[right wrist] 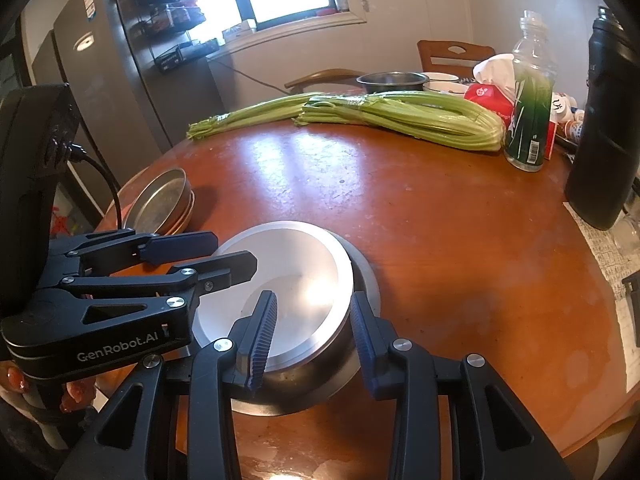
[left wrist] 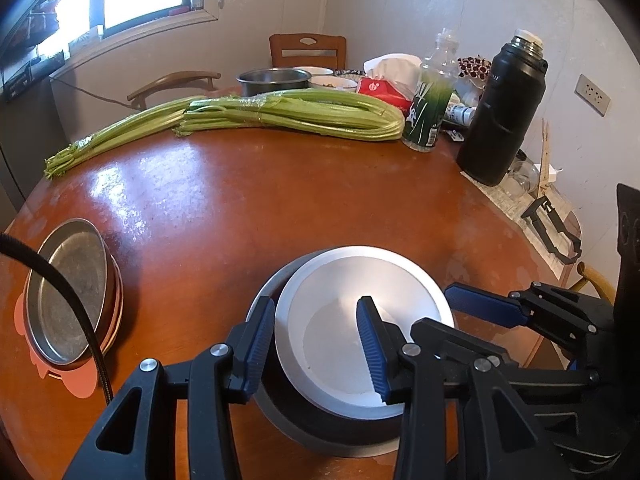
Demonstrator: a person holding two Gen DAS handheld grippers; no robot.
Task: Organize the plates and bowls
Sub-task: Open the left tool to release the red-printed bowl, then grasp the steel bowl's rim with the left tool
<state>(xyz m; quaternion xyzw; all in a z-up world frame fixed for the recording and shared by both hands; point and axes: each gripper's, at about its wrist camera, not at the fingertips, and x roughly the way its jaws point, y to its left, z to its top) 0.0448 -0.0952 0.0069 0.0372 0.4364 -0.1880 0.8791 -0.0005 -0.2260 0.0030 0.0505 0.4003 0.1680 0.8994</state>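
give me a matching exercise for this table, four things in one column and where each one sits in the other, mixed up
Things:
1. celery
2. black flask
3. stack of metal plates
4. white bowl

Places:
A. near edge, between the two grippers
B. left edge of the table
C. lying across the far side
D. upright at the right, beside the green bottle

Pairs: 1-C, 2-D, 3-B, 4-A
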